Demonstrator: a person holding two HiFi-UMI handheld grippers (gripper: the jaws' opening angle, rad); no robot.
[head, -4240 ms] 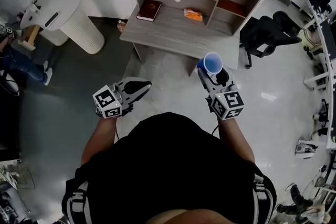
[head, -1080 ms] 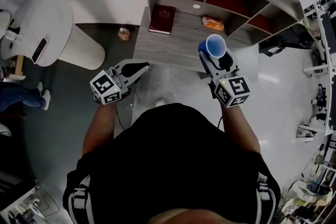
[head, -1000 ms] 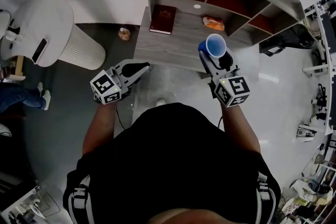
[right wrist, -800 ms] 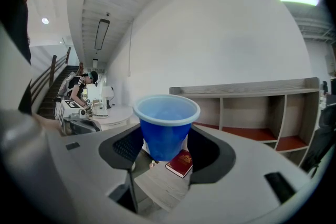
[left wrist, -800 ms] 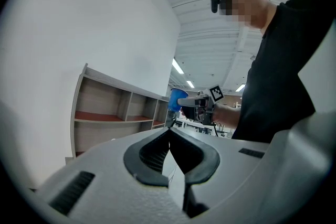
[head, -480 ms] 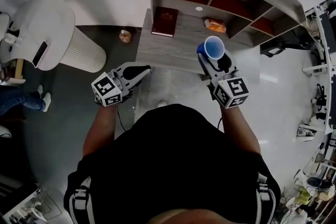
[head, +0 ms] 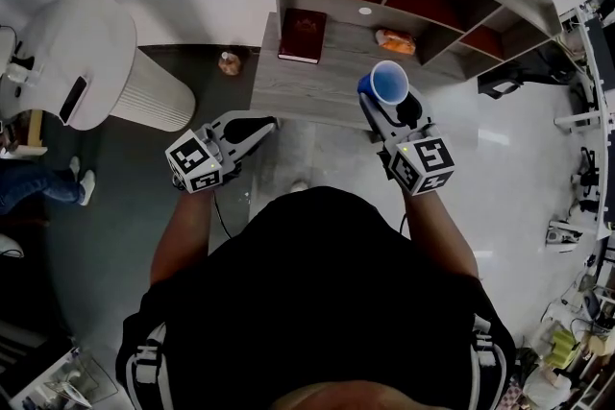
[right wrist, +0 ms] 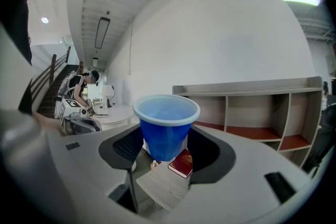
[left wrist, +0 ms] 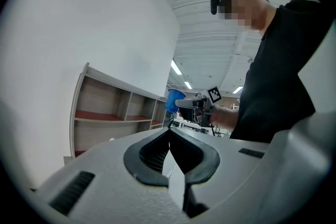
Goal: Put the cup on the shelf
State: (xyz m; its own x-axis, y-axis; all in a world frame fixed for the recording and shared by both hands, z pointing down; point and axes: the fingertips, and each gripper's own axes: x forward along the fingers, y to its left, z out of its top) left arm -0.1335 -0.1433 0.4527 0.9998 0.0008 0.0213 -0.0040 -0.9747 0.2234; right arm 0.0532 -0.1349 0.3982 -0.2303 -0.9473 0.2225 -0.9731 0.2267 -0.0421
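Right tool, black-padded jaws pressed on both sides of blue cup, cup upright with open mouth up, red book lying on grey wood desk below, wooden shelf with red-floored compartments behind, white wall

Red book, orange packet, white canister

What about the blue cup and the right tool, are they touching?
Touching. The right gripper view shows the blue cup held upright in the right tool, with both jaws pressed against its sides and no gap.
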